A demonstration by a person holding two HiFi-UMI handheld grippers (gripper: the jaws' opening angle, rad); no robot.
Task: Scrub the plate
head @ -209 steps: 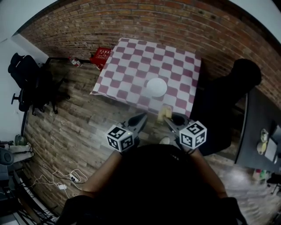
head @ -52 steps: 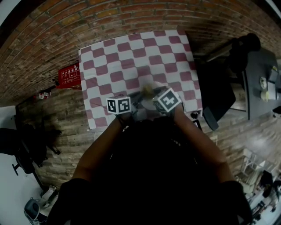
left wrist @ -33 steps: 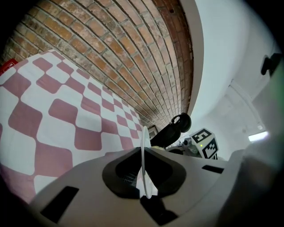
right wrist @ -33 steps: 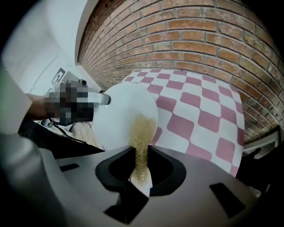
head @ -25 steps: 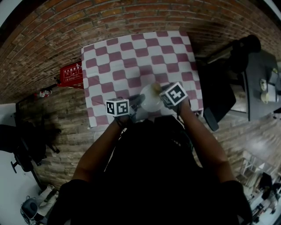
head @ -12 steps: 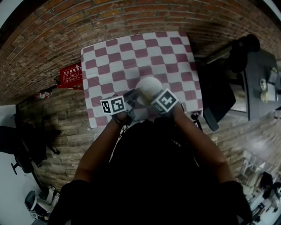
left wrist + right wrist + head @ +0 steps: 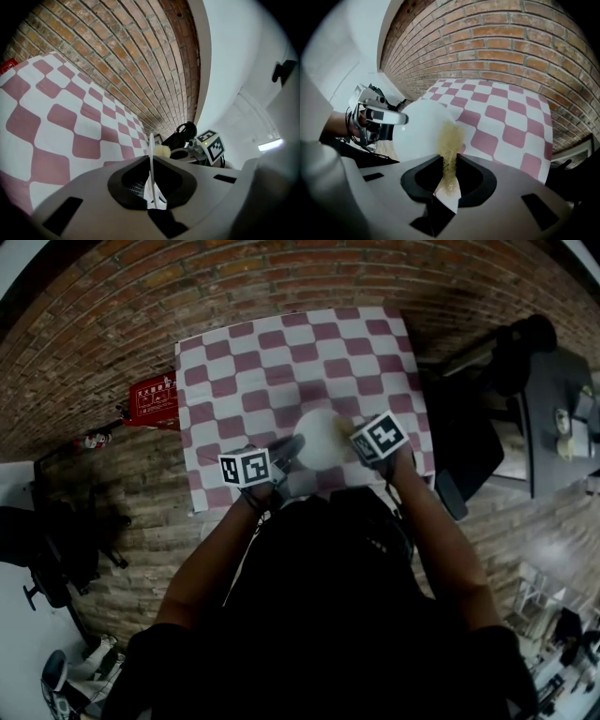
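- Head view: a white plate is held on edge over the near part of the checked surface, between two hand-held grippers.
- Clamped on the rim, the fingers of the left gripper keep the plate off the cloth.
- Closed on a yellow sponge, the fingers of the right gripper press its tip to the plate's face.
- Scrubbing looks under way. The face shows no visible soil, so what remains cannot be judged, and the back is unseen.
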